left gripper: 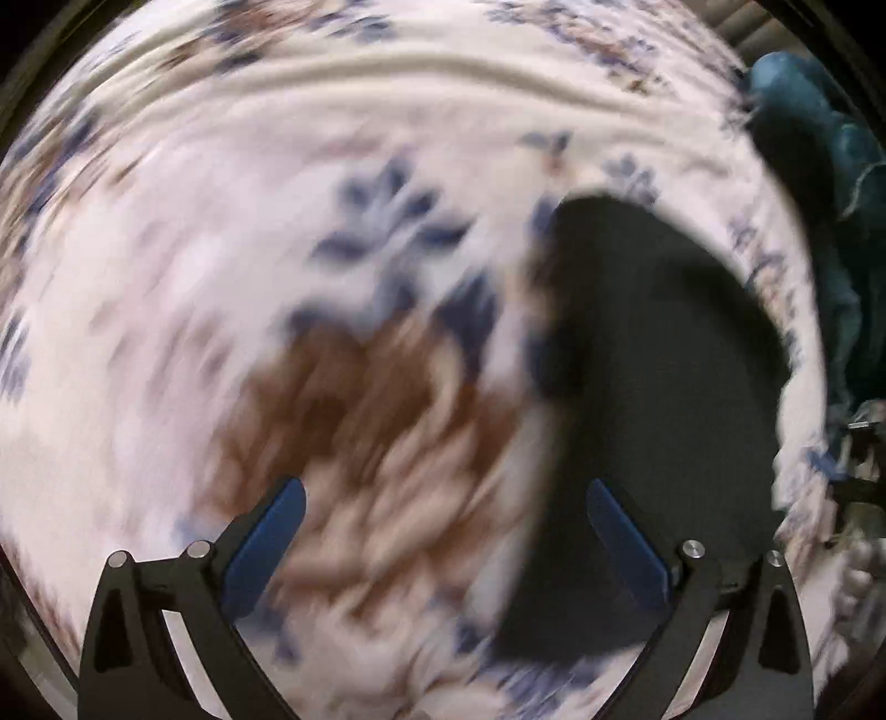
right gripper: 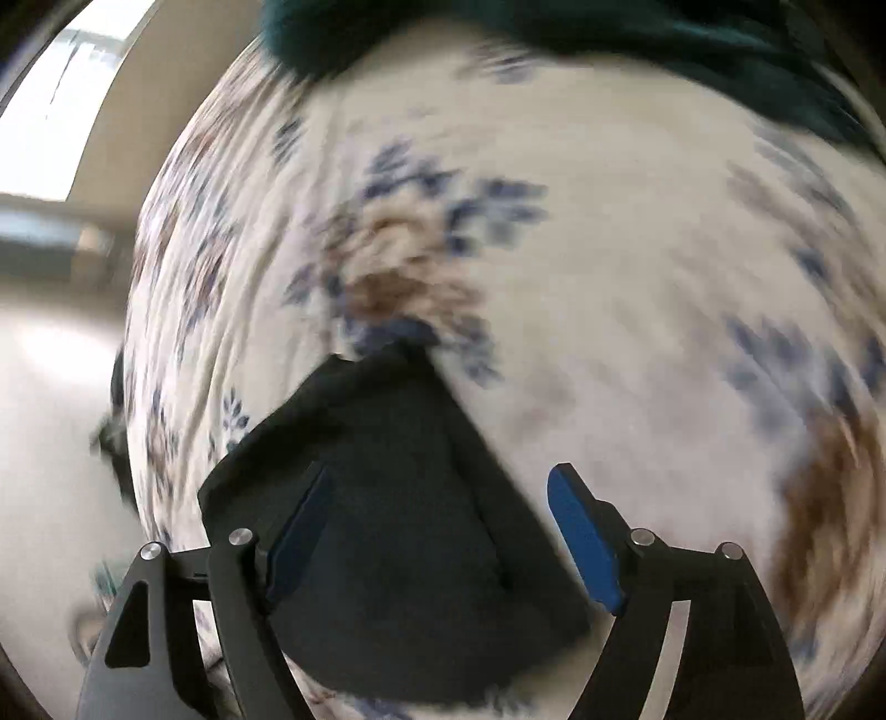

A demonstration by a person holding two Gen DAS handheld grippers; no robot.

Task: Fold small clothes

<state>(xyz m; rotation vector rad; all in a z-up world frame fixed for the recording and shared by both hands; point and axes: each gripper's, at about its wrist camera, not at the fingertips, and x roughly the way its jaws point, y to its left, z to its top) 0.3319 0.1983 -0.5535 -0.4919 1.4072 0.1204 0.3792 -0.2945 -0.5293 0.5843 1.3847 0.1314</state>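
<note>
Both your wrist views are pretty smeared, so take the fine detail loosely. Your left gripper (left gripper: 446, 526) is spread wide with nothing between its blue-padded fingers (left gripper: 266, 545), pointing down at the white bedsheet with blue and brown flower print (left gripper: 232, 266). The small black cloth garment (left gripper: 659, 399) lies flat on that sheet, off to the right side in the left view, with the right-hand blue pad in front of its edge, and the open gap sits mostly over the brown flower rather than the cloth. Your right gripper (right gripper: 437, 531) also has its jaws apart, and in its view the black garment sits right under the gap, folded into a rough wedge with its point aimed away from you; the pads aren't pressing on it as far as I can tell, though the left pad sits against dark fabric and is hard to separate from it. A dark teal crumpled fabric pile (right gripper: 637, 39) sits at the far edge of the sheet, well apart from the black piece, and shows at the right rim in the left view (left gripper: 830, 183).
</note>
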